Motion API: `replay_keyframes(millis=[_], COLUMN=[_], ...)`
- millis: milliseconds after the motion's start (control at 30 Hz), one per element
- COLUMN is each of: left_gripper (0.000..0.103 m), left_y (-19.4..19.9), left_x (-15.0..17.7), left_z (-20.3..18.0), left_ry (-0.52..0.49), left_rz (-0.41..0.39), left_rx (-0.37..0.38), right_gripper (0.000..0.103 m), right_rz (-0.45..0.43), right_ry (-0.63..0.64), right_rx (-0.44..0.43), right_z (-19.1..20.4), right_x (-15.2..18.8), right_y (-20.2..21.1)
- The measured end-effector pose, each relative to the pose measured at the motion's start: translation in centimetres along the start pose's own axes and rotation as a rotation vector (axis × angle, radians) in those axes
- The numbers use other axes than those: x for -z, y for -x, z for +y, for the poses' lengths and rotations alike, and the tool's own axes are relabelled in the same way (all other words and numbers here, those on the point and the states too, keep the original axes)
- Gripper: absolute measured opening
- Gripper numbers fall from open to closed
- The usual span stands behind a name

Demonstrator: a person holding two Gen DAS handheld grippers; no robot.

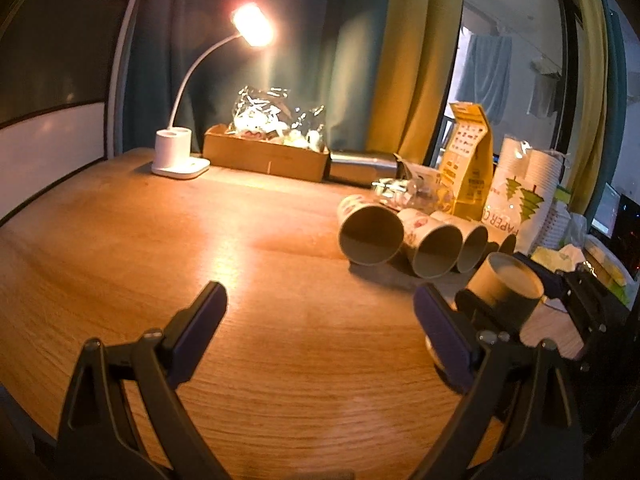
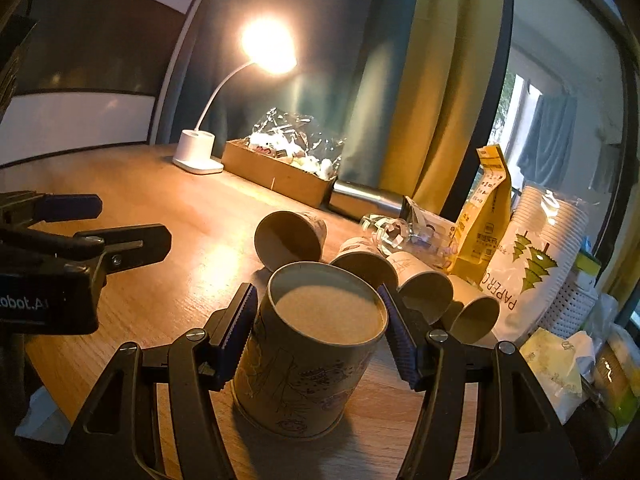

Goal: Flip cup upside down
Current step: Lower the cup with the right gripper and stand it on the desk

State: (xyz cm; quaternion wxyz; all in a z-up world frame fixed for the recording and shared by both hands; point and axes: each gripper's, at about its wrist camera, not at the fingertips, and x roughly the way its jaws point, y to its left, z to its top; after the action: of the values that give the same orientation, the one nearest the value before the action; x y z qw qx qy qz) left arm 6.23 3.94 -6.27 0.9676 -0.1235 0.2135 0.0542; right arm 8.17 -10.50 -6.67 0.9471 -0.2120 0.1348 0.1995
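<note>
The wooden surface (image 2: pixel 192 216) carries a row of cups (image 2: pixel 400 276) lying on their sides, and in front of them one cup (image 2: pixel 312 352) stands with its closed base up and its long axis near vertical. The right tongs (image 2: pixel 320 316) flank it, one finger (image 2: pixel 240 320) at each side; whether they press or clear it cannot be told. The left tongs (image 1: pixel 320 312) hang wide and empty, well to the left.
</note>
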Motion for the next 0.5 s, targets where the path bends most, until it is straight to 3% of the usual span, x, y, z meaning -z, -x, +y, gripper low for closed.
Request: replay_keyframes(millis=[500], left_gripper=[0.096], left_y=[-0.1], left_x=[0.0], left_z=[-0.03], left_ry=[0.007], left_rz=[0.002], left_rx=[-0.003], right_gripper=[0.065], right_rz=[0.01], right_ry=[0.015], right_rx=[-0.006], right_z=[0.51], right_x=[0.08], right_y=[-0.05])
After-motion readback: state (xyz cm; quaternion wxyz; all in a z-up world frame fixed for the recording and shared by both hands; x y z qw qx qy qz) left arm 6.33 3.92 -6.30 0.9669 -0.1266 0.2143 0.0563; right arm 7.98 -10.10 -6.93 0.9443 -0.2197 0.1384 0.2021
